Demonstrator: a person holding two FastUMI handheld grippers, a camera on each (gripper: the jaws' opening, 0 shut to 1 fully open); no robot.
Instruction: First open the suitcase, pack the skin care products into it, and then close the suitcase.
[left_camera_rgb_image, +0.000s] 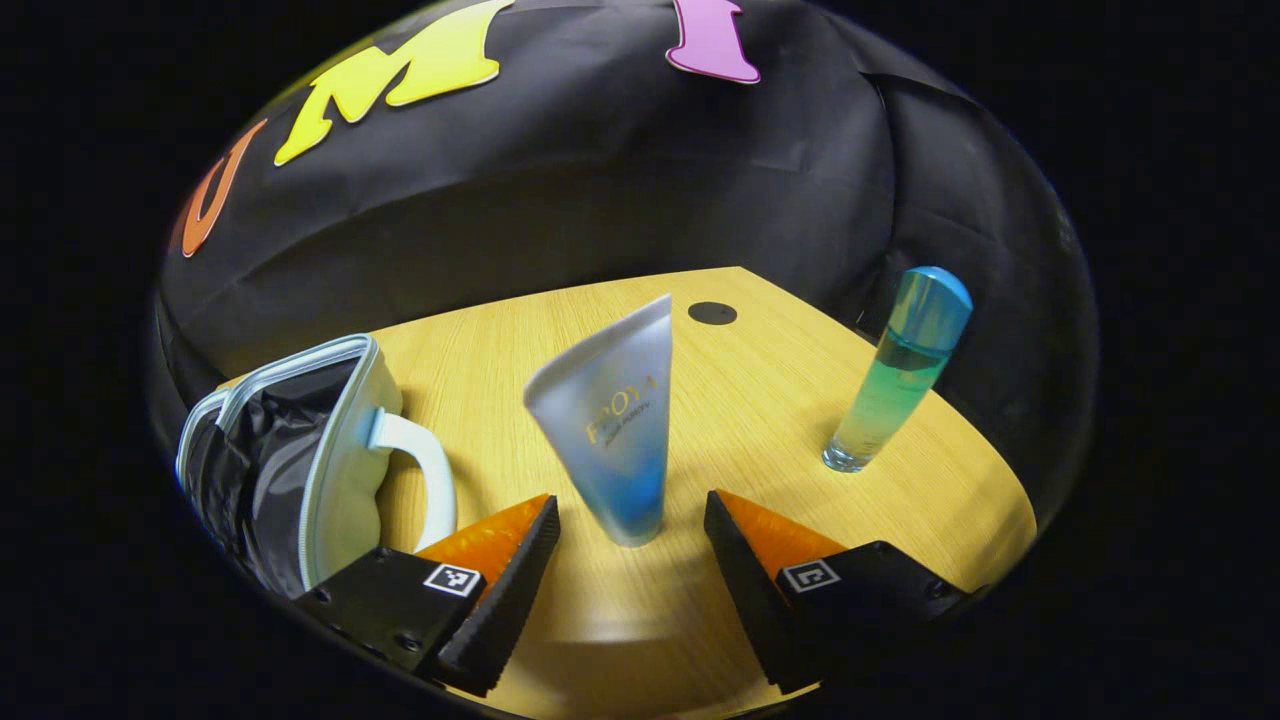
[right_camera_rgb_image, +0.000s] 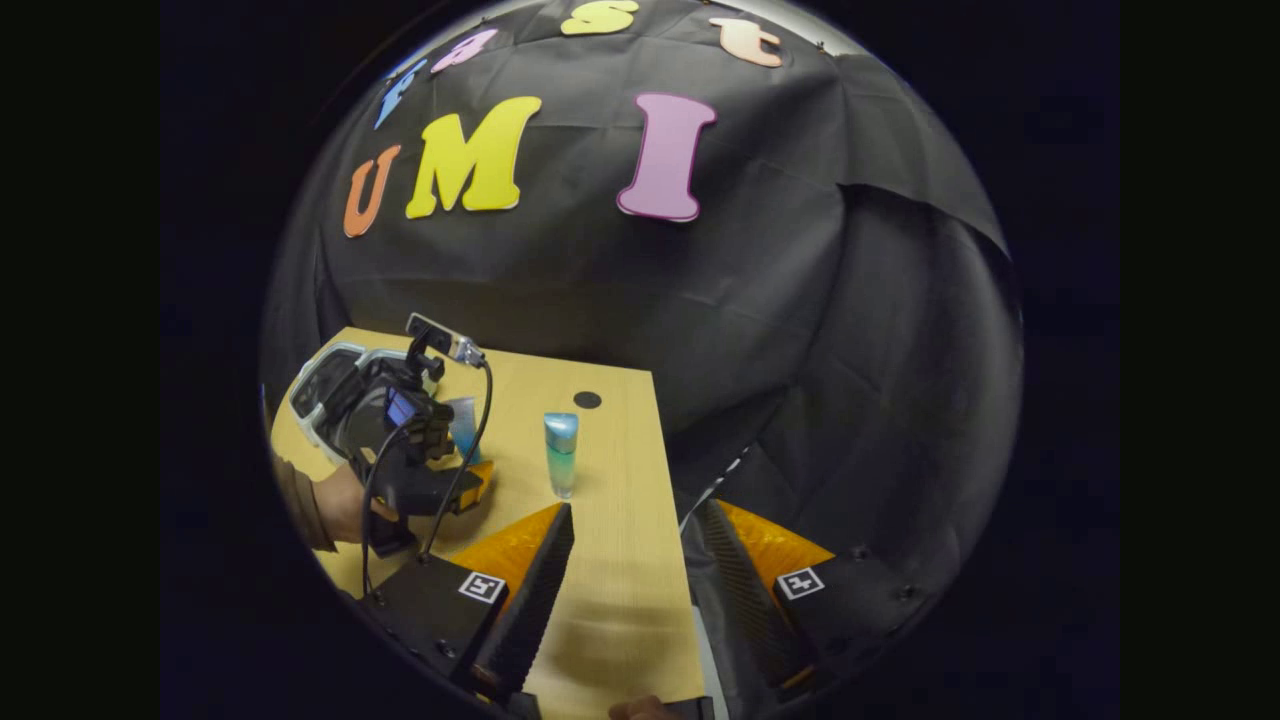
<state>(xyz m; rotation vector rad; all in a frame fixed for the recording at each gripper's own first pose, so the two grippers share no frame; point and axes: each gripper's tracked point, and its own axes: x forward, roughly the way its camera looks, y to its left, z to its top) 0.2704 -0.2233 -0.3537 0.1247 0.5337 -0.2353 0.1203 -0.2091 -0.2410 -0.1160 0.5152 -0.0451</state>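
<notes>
In the left gripper view a frosted tube (left_camera_rgb_image: 610, 430), white fading to blue, stands cap down on the wooden table (left_camera_rgb_image: 740, 420). My left gripper (left_camera_rgb_image: 632, 525) is open, its fingers flanking the tube's lower end without touching it. A small white suitcase (left_camera_rgb_image: 300, 470) stands open at the left, dark lining showing. A tall blue-green bottle (left_camera_rgb_image: 897, 375) stands upright to the right. In the right gripper view my right gripper (right_camera_rgb_image: 634, 525) hangs open and empty over the table's right edge, the bottle (right_camera_rgb_image: 561, 455) ahead of it. The left gripper (right_camera_rgb_image: 410, 440) and the hand (right_camera_rgb_image: 340, 505) holding it appear farther left, by the suitcase (right_camera_rgb_image: 320, 385).
A round black spot (left_camera_rgb_image: 712, 313) marks the table near its far corner. The table's right edge (right_camera_rgb_image: 665, 560) drops off beside the black cloth wall. Bare wood lies between the tube and the bottle.
</notes>
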